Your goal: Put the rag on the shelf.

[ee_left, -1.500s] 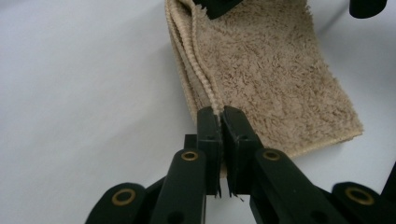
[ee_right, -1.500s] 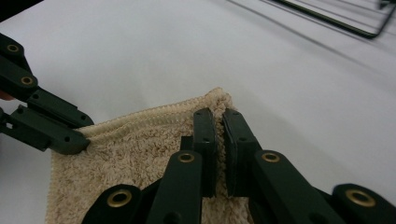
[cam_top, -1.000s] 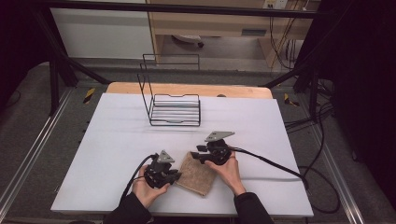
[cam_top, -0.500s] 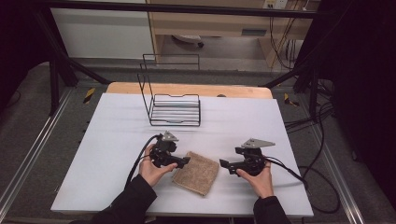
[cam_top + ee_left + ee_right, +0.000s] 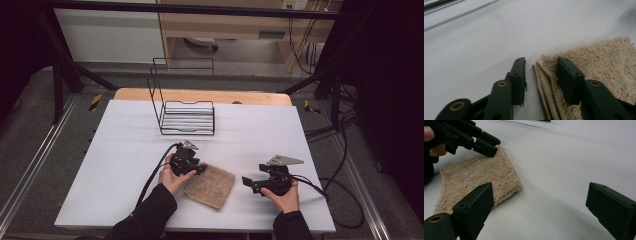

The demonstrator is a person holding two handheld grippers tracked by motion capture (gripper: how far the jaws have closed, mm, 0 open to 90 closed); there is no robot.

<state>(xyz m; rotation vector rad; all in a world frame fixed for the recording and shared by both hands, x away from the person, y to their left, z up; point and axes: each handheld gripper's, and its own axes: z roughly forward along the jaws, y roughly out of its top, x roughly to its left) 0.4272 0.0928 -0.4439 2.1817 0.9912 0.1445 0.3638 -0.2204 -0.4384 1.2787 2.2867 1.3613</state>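
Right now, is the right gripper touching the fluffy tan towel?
Apart. In the high view, bare white table lies between the right gripper and the folded tan terry towel. The right gripper view shows its open jaws short of the towel.

Black wire rack (image 5: 182, 110) stands on the table (image 5: 300, 145) (far side).

I count one folded beige towel (image 5: 210, 186), one black wire rack (image 5: 183, 111), one white table (image 5: 120, 150), two grippers, left (image 5: 202, 169) and right (image 5: 248, 182), and two hands.
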